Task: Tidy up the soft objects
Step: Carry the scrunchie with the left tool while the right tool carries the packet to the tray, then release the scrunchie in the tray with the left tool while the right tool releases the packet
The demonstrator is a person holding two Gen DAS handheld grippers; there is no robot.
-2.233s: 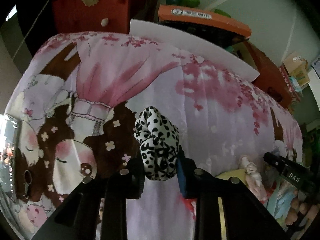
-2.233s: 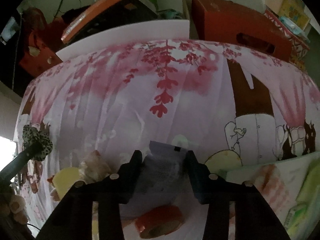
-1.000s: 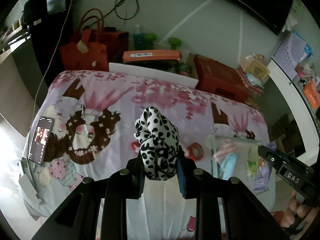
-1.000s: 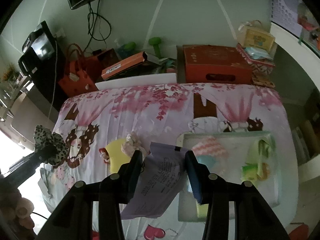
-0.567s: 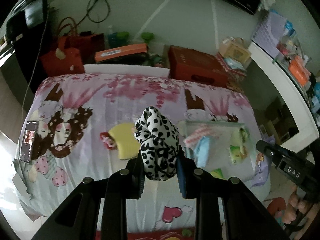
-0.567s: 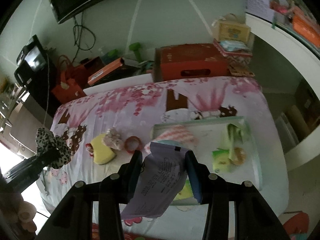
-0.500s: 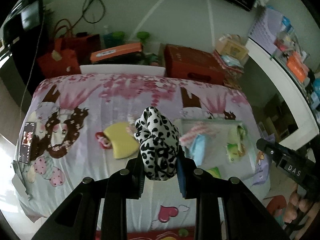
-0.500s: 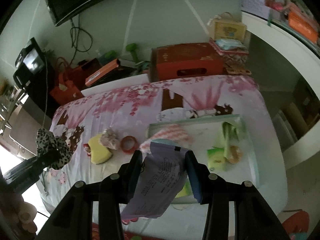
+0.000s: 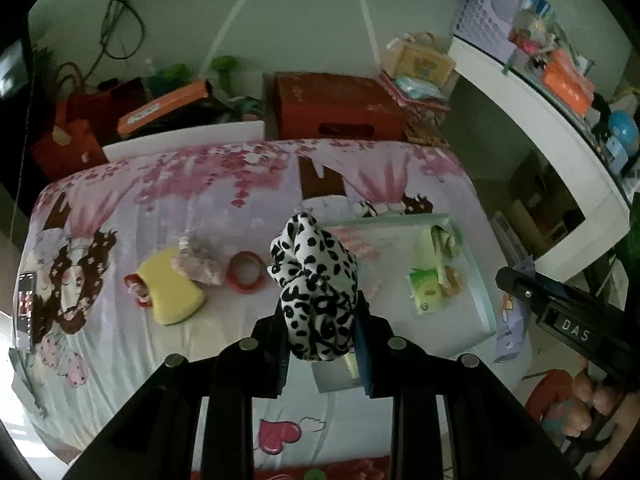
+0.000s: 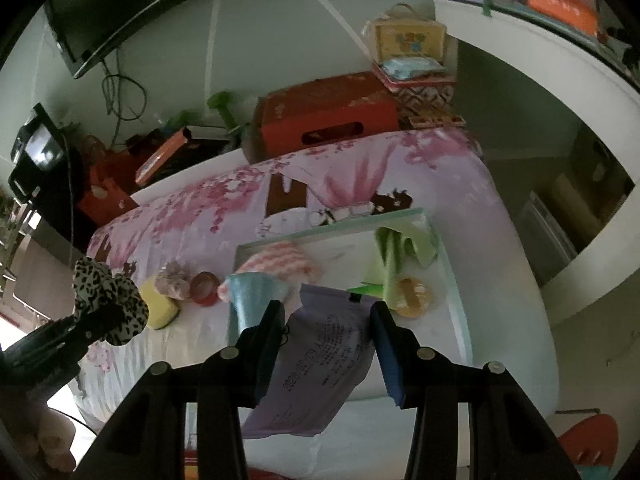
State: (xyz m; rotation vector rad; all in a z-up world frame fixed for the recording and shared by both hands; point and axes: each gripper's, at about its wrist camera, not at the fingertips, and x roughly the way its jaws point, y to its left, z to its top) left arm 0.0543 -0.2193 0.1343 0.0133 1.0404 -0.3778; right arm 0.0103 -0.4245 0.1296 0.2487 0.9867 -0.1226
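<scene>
Between the two black fingers of the left gripper (image 9: 322, 344) a black-and-white spotted scrunchie (image 9: 316, 284) is squeezed tight, and most of it puffs up above the fingertips. The same scrunchie is seen at the left edge of the right wrist view, held up over the side of the bed. Between the fingers of the right gripper (image 10: 328, 336) a flat pale purple packet (image 10: 320, 364) with small printed writing is clamped, and its lower end hangs down past the fingers.

Under both grippers a bed is spread with a pink and purple cartoon bedsheet (image 9: 192, 184). On the right part of the sheet a white tray (image 10: 460, 320) with a pale green rim is laid. In the tray a pink and white striped cloth (image 10: 280, 266), a light blue cloth (image 10: 252, 296), a green cloth (image 10: 400, 248), a small green pack (image 9: 426, 290) and a round tan thing (image 10: 412, 292) are seen. On the sheet to the left of the tray a red ring of tape (image 9: 245, 272), a pinkish fluffy lump (image 9: 196, 260) and a yellow sponge (image 9: 172, 292) are lined up close together. A phone (image 9: 26, 294) is laid near the far left edge of the bed. Behind the bed a red box (image 9: 336, 108) is set against the wall.
</scene>
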